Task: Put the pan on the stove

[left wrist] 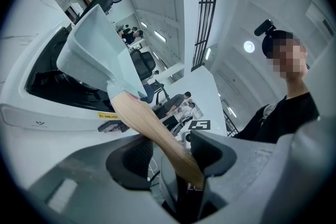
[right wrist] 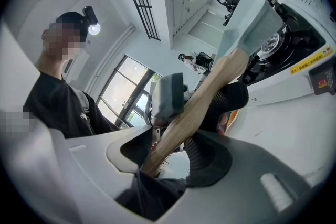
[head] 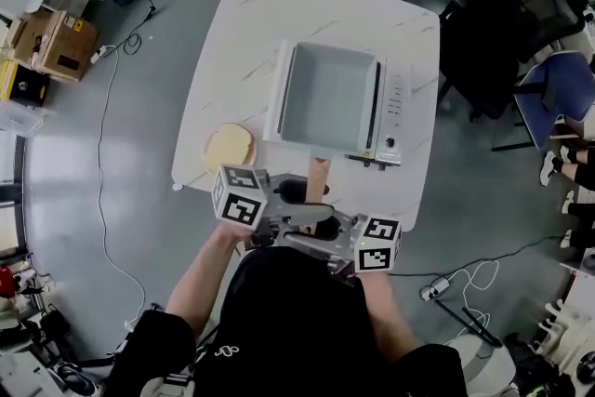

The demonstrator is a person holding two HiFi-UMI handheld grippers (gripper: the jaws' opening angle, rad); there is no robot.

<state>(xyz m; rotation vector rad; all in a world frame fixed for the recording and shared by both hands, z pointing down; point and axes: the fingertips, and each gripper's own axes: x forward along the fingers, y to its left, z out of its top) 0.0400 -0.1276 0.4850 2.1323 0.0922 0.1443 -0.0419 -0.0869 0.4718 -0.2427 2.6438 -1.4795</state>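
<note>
A square grey-blue pan (head: 330,98) sits over the white tabletop stove (head: 395,102), and its wooden handle (head: 319,177) points toward me. My two grippers face each other across that handle. The left gripper (head: 293,195) comes in from the left and the right gripper (head: 327,223) from the right. In the left gripper view the handle (left wrist: 152,128) runs between the jaws of the left gripper (left wrist: 170,157), with the pan (left wrist: 97,44) above the black burner. In the right gripper view the handle (right wrist: 205,97) is clamped in the right gripper (right wrist: 173,149). I cannot tell whether the pan rests on the stove.
The stove stands on a white marble-look table (head: 242,33), and a round tan disc (head: 229,147) lies at the table's near left corner. Black office chairs (head: 502,23) stand to the right, cardboard boxes (head: 51,40) to the far left, and cables run across the grey floor.
</note>
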